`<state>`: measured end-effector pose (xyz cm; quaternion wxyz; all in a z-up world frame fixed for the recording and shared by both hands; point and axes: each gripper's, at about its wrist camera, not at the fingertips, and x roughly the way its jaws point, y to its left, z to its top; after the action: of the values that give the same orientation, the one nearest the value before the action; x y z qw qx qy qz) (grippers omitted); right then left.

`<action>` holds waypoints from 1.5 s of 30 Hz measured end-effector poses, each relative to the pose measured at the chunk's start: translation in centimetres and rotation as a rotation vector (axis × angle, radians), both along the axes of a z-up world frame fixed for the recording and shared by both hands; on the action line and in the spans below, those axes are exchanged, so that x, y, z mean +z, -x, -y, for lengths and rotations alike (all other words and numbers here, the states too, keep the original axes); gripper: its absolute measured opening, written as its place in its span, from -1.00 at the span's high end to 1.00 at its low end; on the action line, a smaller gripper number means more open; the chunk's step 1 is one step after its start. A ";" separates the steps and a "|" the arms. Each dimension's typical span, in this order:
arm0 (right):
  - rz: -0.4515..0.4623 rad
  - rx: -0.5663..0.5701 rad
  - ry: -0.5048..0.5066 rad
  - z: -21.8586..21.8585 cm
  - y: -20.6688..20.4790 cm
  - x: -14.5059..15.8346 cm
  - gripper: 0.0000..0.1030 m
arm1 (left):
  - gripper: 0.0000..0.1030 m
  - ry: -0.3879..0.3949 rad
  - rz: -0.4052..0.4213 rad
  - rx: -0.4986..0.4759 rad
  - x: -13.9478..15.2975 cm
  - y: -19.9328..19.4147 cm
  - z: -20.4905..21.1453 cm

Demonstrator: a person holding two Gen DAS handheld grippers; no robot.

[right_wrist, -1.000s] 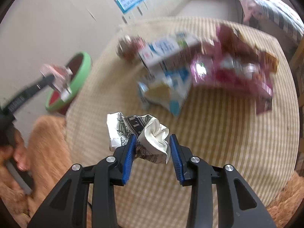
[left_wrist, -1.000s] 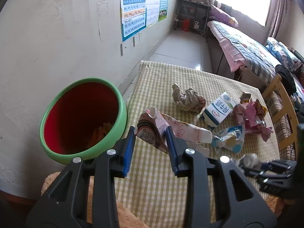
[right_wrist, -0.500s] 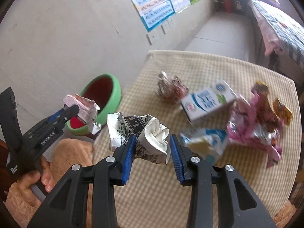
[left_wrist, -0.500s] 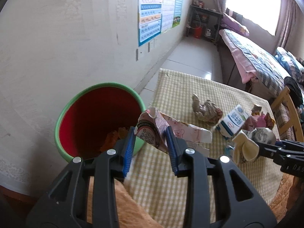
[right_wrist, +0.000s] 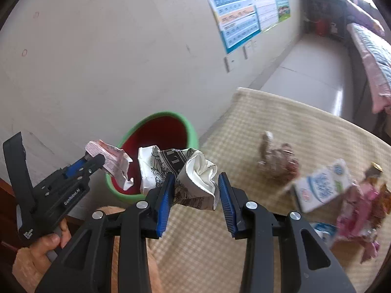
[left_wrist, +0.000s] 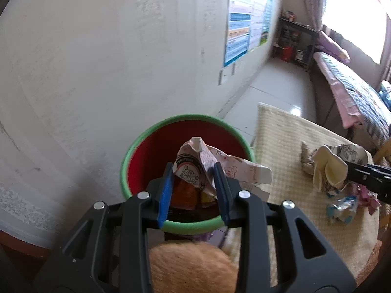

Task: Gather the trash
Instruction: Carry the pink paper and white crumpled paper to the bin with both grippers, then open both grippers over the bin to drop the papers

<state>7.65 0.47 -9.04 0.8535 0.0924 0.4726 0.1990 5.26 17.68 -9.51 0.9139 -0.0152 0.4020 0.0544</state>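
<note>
Hovering right over the green-rimmed red plastic bin (left_wrist: 156,151), the left tongs (left_wrist: 194,188) are pinching a crumpled pink-and-white printed wrapper (left_wrist: 215,168). The right tongs (right_wrist: 196,195) are clamped on a scrunched black-and-white paper wad (right_wrist: 180,173), above the near edge of the bench with the yellow checked cloth (right_wrist: 305,127). A white-and-blue milk carton (right_wrist: 322,188) and pink wrappers (right_wrist: 359,210) lie on the cloth.

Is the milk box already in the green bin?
No, the milk box lies on the checkered table, well apart from the green bin.
</note>
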 end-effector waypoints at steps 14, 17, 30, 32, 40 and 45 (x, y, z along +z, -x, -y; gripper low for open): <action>0.007 0.101 0.053 -5.9 -4.6 -0.4 0.30 | 0.39 -0.007 0.009 0.043 -0.2 -2.0 -2.7; 0.028 0.114 0.061 -7.0 -5.4 -0.2 0.30 | 0.39 -0.008 0.005 0.047 -0.4 -2.2 -3.0; 0.059 0.101 0.059 -7.7 -6.5 0.7 0.30 | 0.39 -0.009 -0.016 0.053 -1.3 -3.0 -3.6; 0.061 0.098 0.049 -7.7 -6.6 0.9 0.30 | 0.39 -0.009 -0.020 0.051 -1.4 -3.2 -3.5; 0.064 0.064 -0.005 -7.1 -6.4 1.2 0.08 | -0.19 -0.003 -0.006 0.089 -1.6 -2.6 -3.7; 0.071 0.042 -0.029 -4.9 -5.0 1.7 0.08 | -0.19 0.004 -0.012 0.085 -1.4 -1.7 -3.3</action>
<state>12.70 5.39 -7.34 0.8640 0.0879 0.4409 0.2269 6.91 21.00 -10.92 0.9084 -0.0338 0.4064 0.0923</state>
